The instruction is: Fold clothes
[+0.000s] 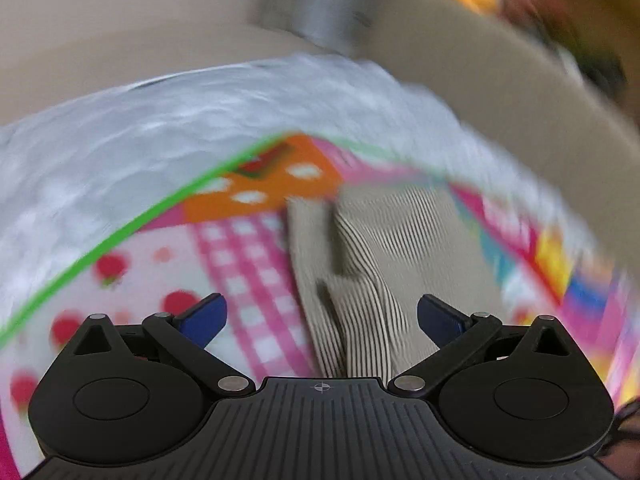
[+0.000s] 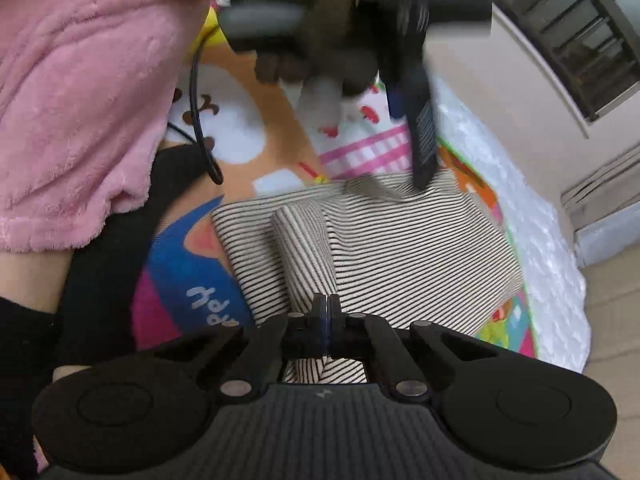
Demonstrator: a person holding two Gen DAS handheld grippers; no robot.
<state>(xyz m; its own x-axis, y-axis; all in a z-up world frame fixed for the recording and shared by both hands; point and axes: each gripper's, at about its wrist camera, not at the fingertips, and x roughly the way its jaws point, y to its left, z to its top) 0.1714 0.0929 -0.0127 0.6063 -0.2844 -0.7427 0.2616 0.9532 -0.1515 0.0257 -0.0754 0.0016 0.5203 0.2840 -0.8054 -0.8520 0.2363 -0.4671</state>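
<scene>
striped garment (image 2: 400, 248), folded, on mat

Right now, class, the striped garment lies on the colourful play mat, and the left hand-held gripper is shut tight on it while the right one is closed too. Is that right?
One detail is wrong. The left wrist view shows the left hand-held gripper open above the striped garment, not shut on it. The garment does lie on the play mat, and the right hand-held gripper is closed.

The black-and-cream striped knit cloth garment (image 2: 400, 248) looks soft and finely ribbed. Under it lies a colourful printed play mat (image 2: 240, 148), smooth, edged in white quilted, bumpy fabric. The pink fleece sleeve (image 2: 80, 100) is fuzzy. The matt black plastic right claw (image 2: 327, 312) has ridged housing.
</scene>
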